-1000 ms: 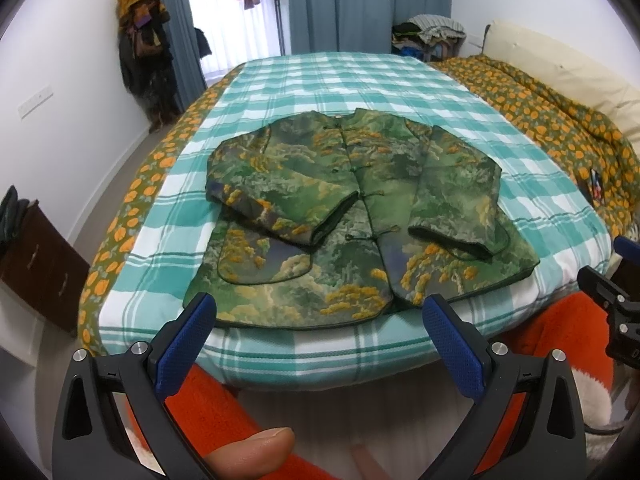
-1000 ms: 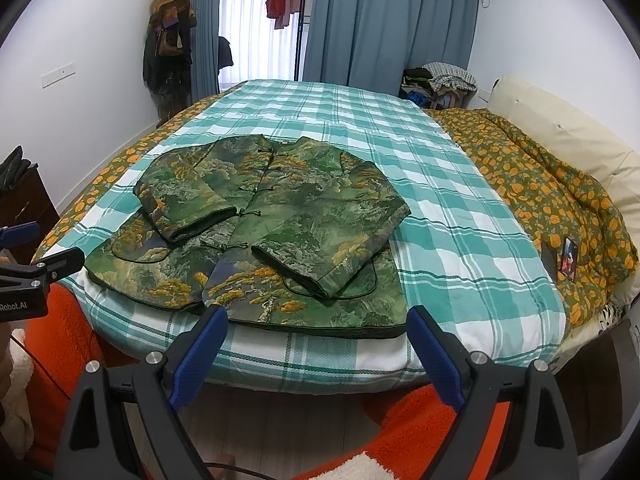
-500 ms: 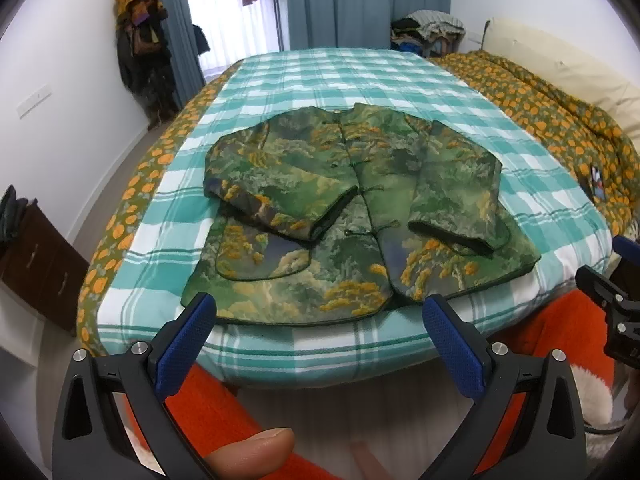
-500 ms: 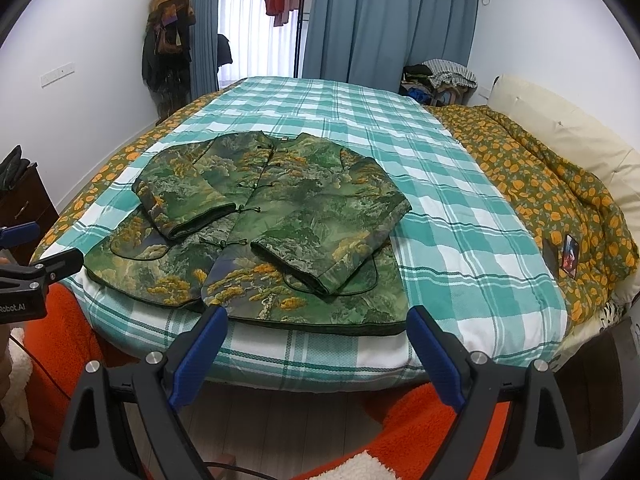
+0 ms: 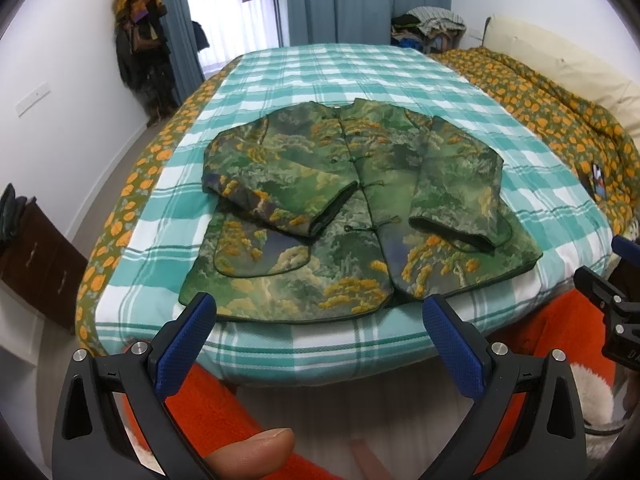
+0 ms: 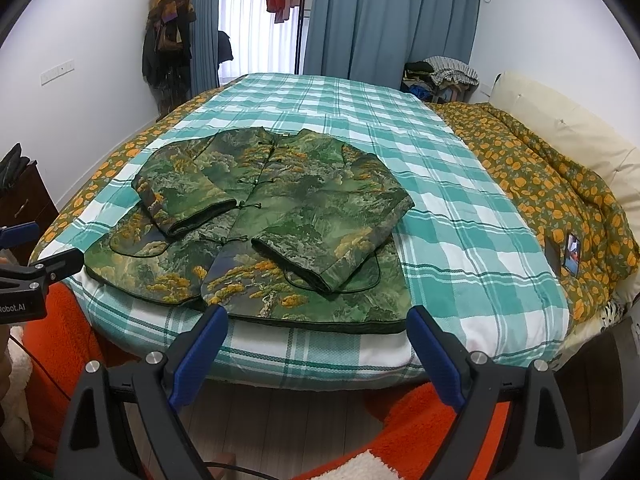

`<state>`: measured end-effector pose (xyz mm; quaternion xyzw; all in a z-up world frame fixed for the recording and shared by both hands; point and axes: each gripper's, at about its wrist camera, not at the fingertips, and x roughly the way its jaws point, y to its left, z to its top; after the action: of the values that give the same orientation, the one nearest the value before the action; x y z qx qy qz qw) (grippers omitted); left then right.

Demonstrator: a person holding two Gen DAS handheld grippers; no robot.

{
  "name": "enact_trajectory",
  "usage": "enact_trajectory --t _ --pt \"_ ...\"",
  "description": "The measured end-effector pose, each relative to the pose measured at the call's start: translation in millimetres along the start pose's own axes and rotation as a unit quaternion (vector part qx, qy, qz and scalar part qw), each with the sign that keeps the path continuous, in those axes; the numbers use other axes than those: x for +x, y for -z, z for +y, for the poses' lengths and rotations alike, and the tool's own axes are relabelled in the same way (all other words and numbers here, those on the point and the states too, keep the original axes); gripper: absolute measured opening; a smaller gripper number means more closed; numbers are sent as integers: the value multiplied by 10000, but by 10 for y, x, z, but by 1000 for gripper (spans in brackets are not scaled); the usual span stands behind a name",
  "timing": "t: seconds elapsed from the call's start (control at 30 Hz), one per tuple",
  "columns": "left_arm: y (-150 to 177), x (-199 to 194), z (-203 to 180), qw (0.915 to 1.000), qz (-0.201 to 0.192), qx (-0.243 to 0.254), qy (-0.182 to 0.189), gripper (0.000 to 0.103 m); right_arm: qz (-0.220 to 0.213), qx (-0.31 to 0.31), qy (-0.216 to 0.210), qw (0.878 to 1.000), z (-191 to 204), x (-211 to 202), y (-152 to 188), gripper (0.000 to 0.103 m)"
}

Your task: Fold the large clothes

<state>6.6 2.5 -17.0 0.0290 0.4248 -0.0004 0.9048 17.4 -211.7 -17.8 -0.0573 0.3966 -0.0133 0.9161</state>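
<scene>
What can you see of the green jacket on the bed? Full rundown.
The jacket is a padded-looking brocade in green with orange-yellow landscape print and dark piping. It lies flat, front up, on the teal checked sheet near the bed's foot edge, closed by knot buttons down the centre. Both sleeves are folded in across the front, over curved patch pockets. Neither gripper touches it; both are open, short of the hem.

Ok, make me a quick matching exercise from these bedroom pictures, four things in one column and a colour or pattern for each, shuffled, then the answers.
Things:
1. jacket
2. bed sheet
3. quilt
4. curtains

Colours:
A. plain blue
B. green landscape print with yellow-orange patches
C. olive with orange flowers
D. teal and white checks

Pairs: 1-B, 2-D, 3-C, 4-A
</scene>
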Motion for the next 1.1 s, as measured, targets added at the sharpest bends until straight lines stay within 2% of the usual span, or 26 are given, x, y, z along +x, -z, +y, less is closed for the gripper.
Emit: enact_trajectory --t 1.1 --pt "35 94 -17 9999 101 26 -13 103 136 0 -54 9999 37 86 41 92"
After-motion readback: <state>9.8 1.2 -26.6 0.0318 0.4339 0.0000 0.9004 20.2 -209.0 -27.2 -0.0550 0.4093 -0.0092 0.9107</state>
